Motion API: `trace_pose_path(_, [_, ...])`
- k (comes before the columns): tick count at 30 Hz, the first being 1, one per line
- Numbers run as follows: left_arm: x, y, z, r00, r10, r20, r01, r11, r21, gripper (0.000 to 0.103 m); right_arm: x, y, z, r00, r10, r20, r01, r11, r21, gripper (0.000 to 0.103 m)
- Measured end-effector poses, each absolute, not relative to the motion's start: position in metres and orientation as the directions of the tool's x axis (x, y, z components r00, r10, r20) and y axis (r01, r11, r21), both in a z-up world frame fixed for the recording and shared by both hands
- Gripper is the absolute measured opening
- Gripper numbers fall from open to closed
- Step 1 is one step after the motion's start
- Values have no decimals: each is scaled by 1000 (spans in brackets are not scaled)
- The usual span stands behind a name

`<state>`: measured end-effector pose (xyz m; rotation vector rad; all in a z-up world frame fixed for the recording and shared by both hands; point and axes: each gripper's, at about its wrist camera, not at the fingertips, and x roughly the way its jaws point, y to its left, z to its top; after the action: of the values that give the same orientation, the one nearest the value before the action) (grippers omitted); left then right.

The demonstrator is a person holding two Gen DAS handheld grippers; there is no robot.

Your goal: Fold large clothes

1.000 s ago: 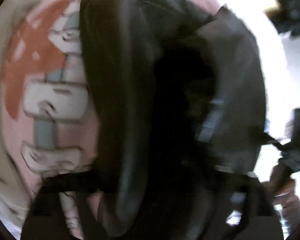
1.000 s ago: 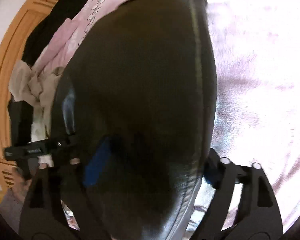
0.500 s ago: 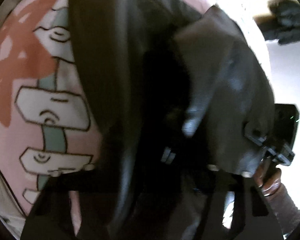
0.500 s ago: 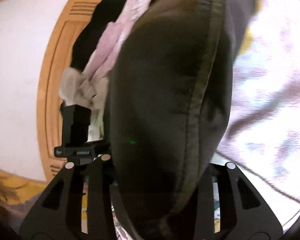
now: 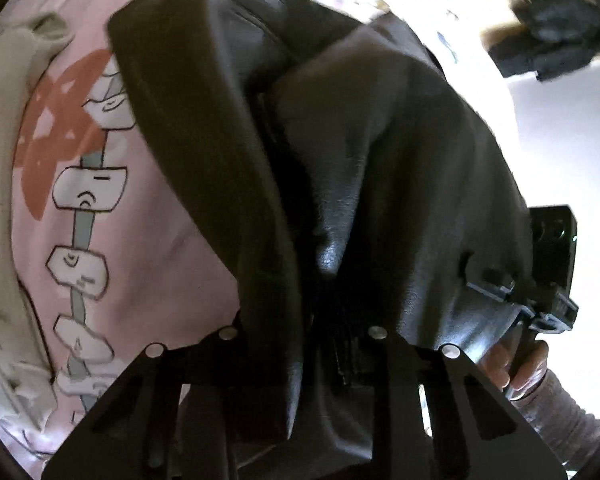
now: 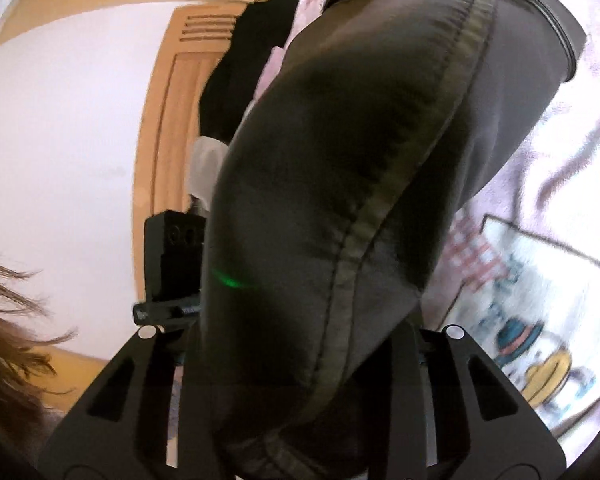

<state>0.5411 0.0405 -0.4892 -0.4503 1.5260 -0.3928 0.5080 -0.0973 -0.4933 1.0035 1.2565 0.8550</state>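
- Left wrist view: left gripper [image 5: 304, 344] has a bunched fold of the dark garment [image 5: 340, 152] between its fingers; jaws narrow and closing on the cloth. Fingertips are buried in the fabric, so pad contact is not directly visible.
- The garment is leather-like in sheen and drapes away from the gripper in two thick folds over a pink printed bedspread [image 5: 148, 248] with a cartoon signpost pattern.
- A pale beige cloth [image 5: 0, 128] lies at the left edge. A dark heap [image 5: 556, 40] sits at top right, blurred.
- At right, the person's hand [image 5: 512, 364] in a grey sleeve holds the right gripper's body [image 5: 552, 264], just beside the garment's edge.
- Right wrist view: right gripper [image 6: 300, 344] is likewise closing on the garment [image 6: 360, 200], which fills the gap between its fingers; a stitched seam runs diagonally along the cloth.
- Behind: a wooden door [image 6: 172, 120], a white wall [image 6: 60, 120], and dark and pale clothes [image 6: 236, 80] piled up. The left gripper's body [image 6: 176, 256] shows at the garment's left edge.
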Motion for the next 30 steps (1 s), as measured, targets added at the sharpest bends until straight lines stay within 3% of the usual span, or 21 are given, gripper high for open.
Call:
trace_pose_path(6, [533, 2, -409, -35, -551, -834, 88, 830, -552, 20, 471, -126, -403, 217, 898, -382, -3, 392, 920, 29])
trace_pose_path(11, [527, -72, -317, -66, -522, -850, 277, 809, -518, 20, 427, -181, -316, 367, 861, -353, 29, 368, 929, 29])
trace_pose_path(16, [474, -88, -232, -70, -542, -838, 435, 739, -515, 20, 395, -259, -238, 513, 800, -311, -1, 363, 932, 29])
trace_pose_path(24, [487, -280, -148, -2, -546, -838, 592, 675, -441, 20, 395, -444, -161, 593, 766, -249, -136, 400, 906, 29])
trace_pose_path(30, [498, -496, -127, 50, -566, -823, 696, 611, -378, 20, 388, -657, -173, 681, 721, -128, -198, 349, 916, 29])
